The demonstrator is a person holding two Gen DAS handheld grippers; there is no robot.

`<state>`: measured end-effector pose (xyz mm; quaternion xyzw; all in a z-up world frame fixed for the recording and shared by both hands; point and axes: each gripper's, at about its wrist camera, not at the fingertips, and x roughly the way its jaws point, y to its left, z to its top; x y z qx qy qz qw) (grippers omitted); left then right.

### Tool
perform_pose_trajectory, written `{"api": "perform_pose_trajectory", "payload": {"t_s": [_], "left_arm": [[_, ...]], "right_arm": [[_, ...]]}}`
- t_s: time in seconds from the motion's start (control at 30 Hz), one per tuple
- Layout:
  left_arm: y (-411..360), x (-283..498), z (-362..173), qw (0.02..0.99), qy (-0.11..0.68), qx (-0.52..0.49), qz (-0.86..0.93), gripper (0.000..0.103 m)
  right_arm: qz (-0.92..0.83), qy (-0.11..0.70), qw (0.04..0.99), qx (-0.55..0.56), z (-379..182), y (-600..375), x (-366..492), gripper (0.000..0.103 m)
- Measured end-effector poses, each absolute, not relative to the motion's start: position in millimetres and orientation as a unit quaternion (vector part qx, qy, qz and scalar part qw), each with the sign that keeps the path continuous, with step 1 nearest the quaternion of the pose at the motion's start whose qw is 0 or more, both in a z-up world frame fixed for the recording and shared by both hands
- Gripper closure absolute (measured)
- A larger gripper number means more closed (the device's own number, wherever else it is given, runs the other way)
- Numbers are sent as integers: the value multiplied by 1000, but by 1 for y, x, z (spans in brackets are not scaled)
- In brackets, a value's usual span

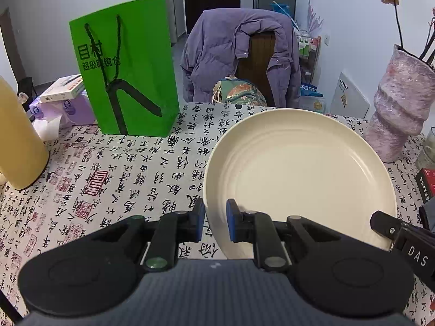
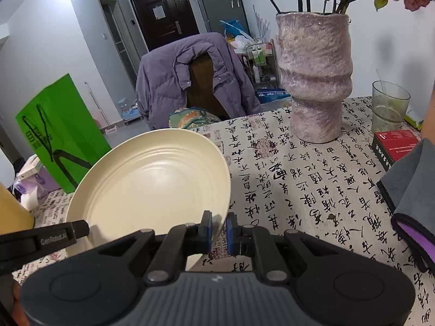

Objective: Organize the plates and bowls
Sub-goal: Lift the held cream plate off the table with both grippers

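You hold one cream plate (image 1: 299, 174) with both grippers at once. Your left gripper (image 1: 215, 221) pinches the plate's near left rim, blue pads on either side of the edge, jaws drawn close with only the rim between them. Your right gripper (image 2: 219, 226) does the same on the plate's near right rim; its blue pads clamp the thin edge, and in the left wrist view its black finger shows at the plate's lower right edge.

The plate is ridged in rings round its well and is empty. It sits tilted, far edge higher than the near one, above the calligraphy-print tablecloth (image 1: 122, 179); from the right wrist view it casts a shadow on the cloth just right of it, so it looks clear of the table, though the near underside is hidden by your grippers.

Taking the plate as the landmark: a green paper bag (image 1: 125, 76) stands behind it to the left, and a yellow bottle (image 1: 19, 141) stands further left. A mottled pink vase (image 2: 315, 78) with dried flowers stands behind it to the right, with a clear glass (image 2: 388, 106) and a red box (image 2: 394, 146) beyond the vase. Straight behind the plate, past the table edge, a purple jacket (image 1: 239, 51) hangs over a chair.
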<state>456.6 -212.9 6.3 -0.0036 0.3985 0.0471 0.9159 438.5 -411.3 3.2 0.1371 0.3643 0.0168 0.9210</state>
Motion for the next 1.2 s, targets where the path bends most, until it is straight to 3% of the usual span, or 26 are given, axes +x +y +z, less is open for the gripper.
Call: {"api": "perform_pose_trajectory", "payload": {"t_s": [1.2], "left_arm": [[-203, 365, 37, 935, 353, -23, 4, 86]], "right_arm": [[8, 284, 951, 125, 44, -407, 331, 92]]}}
